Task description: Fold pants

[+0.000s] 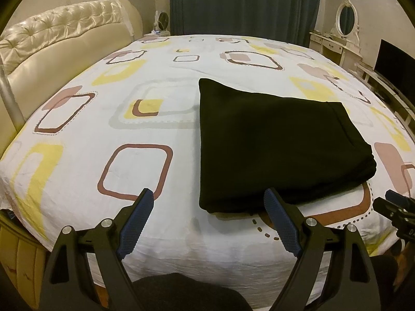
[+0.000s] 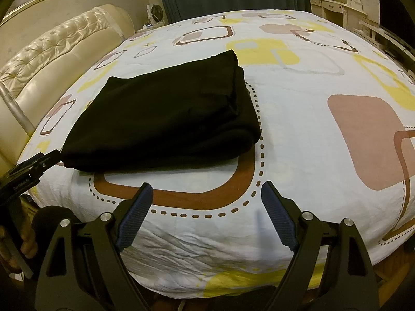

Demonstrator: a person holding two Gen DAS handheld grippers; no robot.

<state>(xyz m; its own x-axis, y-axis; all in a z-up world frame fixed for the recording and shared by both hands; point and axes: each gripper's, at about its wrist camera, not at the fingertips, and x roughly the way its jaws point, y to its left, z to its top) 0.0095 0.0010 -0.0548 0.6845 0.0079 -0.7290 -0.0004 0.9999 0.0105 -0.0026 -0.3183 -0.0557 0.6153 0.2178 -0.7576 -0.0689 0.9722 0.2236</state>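
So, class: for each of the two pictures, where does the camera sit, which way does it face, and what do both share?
Left wrist: on the left tongs, angled down across the bed; black pants ahead-right; right tongs at right edge.
Right wrist: on the right tongs, angled down likewise; pants ahead-left; left tongs at left edge.
Shared: pants, bed, headboard, curtain.
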